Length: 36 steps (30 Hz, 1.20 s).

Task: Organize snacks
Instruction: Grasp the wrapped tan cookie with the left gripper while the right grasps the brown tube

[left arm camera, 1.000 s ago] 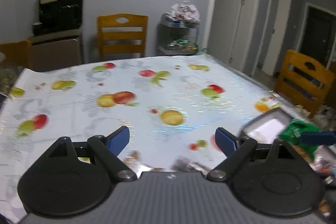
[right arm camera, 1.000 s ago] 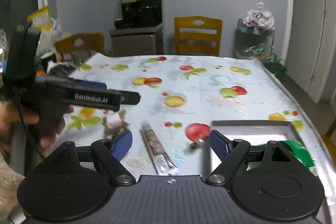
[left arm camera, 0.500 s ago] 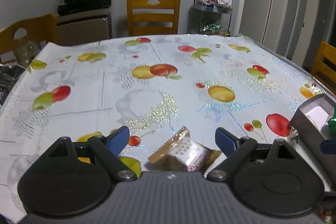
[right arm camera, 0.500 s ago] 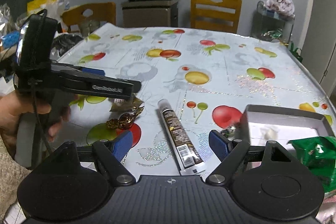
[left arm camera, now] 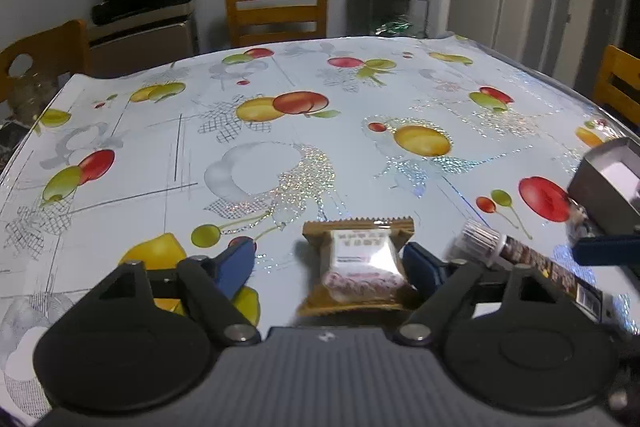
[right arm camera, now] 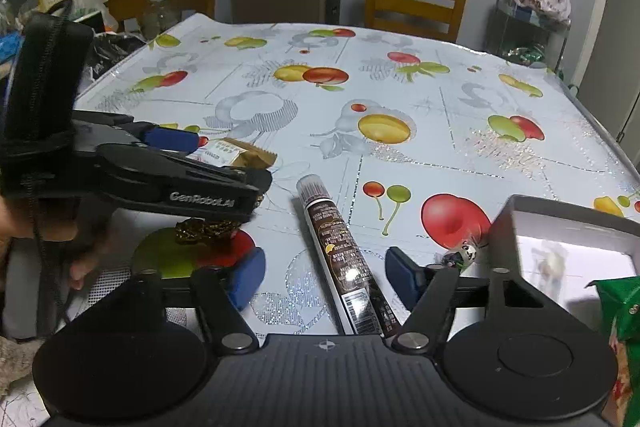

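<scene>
the left gripper (left arm camera: 328, 263) hangs low over the fruit-print tablecloth (left arm camera: 280, 147) with its blue pads fairly wide apart; its jaws have just been closing. between them lies a brown-and-white wrapped snack cake (left arm camera: 360, 267), flat on the cloth, its right side at or against the right pad (left arm camera: 420, 267) (contact cannot be told) and clear space between it and the left pad (left arm camera: 234, 265). just to the right of this gripper lies the long dark chocolate stick pack (left arm camera: 528, 263), and further right, at the frame edge, stands the grey cardboard box (left arm camera: 600, 183).

the right gripper (right arm camera: 324, 275) also sits low over the cloth, jaws about half open and just been closing. the chocolate stick pack (right arm camera: 340, 255) lies lengthwise between its pads, touching neither. a small panda-print candy (right arm camera: 464, 255) rests just beyond the right pad, against the corner of the open grey box (right arm camera: 560, 223). a green snack bag (right arm camera: 620, 327) shows at the far right, beside the box. to the left, the other gripper (right arm camera: 176, 163) reaches across in a person's hand (right arm camera: 68, 243), with a gold-wrapped sweet (right arm camera: 204, 231) on the cloth below it and the snack cake (right arm camera: 236, 153) beyond it.
</scene>
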Available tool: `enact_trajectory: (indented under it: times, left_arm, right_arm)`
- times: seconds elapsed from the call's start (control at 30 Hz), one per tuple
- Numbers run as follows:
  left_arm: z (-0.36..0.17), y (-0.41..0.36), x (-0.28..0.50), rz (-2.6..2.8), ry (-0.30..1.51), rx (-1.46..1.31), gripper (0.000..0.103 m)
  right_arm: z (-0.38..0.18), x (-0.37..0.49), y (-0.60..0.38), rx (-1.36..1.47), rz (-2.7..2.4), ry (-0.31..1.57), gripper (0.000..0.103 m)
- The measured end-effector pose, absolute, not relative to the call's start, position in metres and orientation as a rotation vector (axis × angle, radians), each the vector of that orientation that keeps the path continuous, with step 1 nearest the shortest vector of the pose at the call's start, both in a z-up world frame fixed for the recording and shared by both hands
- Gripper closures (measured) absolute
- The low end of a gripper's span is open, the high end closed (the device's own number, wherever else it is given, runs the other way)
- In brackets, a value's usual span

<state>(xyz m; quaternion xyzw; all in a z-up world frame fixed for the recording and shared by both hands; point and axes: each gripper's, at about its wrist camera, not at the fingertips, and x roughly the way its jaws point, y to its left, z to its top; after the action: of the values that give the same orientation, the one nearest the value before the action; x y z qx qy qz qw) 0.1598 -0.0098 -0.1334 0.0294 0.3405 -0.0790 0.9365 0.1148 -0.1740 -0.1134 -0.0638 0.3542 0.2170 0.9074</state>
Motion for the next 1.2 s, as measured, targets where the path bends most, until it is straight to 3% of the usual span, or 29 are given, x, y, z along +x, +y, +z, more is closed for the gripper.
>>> enact_trajectory:
  times: [0.07,0.2,0.27,0.4,0.5,0.53,1.0,1.2]
  left_arm:
    - [-0.133,-0.007,0.158,-0.184,0.695,0.055,0.034]
    - [-0.131,-0.003,0.156,-0.207,0.696,0.041,0.044]
    - [-0.13,-0.003,0.156,-0.216,0.694,0.041,0.054]
    - [-0.13,-0.002,0.155,-0.224,0.692,0.042,0.055]
    - [-0.13,-0.002,0.154,-0.227,0.692,0.043,0.058]
    - [-0.13,-0.002,0.154,-0.228,0.692,0.045,0.058]
    - [-0.116,-0.003,0.14,-0.242,0.645,0.028,0.065]
    - [-0.087,-0.002,0.093,-0.267,0.556,0.023,0.066]
  right_arm:
    - [-0.115,0.116,-0.172,-0.135,0.446,0.733,0.04]
    - [-0.116,0.117,-0.169,-0.15,0.441,0.726,0.043]
    - [-0.118,0.118,-0.168,-0.157,0.438,0.73,0.048]
    - [-0.121,0.12,-0.167,-0.162,0.427,0.74,0.056]
    - [-0.122,0.12,-0.168,-0.146,0.437,0.742,0.067]
    - [-0.122,0.12,-0.169,-0.14,0.438,0.74,0.075]
    - [-0.116,0.069,-0.182,-0.144,0.445,0.745,0.076]
    - [-0.116,0.038,-0.205,-0.14,0.452,0.754,0.076]
